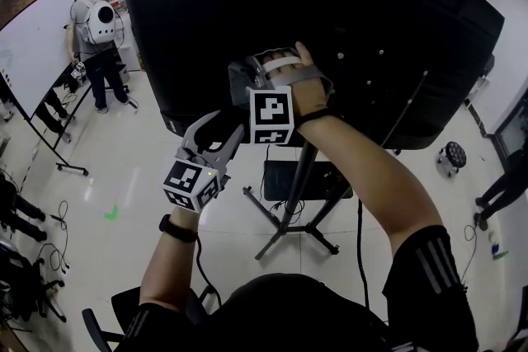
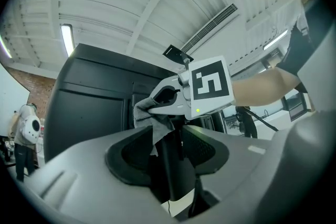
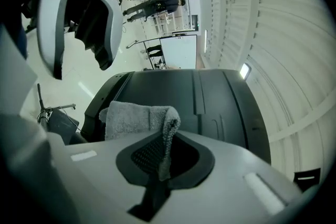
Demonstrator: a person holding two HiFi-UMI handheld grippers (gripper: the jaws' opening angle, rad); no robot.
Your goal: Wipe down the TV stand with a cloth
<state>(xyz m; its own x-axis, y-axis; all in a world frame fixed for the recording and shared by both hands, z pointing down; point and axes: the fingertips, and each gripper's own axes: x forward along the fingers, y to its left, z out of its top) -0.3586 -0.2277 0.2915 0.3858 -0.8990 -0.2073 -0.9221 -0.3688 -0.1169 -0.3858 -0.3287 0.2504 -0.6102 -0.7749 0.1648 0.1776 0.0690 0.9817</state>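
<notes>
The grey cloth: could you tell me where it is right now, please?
The cloth is pinched in the right tool, near the middle of the head view, by the back of the black TV and just above the left tool.

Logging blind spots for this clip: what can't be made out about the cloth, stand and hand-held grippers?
Head view: where cloth meets TV back, hidden by the right hand.
Head view: top of the stand pole, behind right forearm.
Left gripper view: whether left hand-held gripper touches the dark post between its jaws.

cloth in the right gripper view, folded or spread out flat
Folded: the grey cloth is doubled over itself, one edge hanging down, pinched in the right gripper, whose jaws are shut on it.
</notes>
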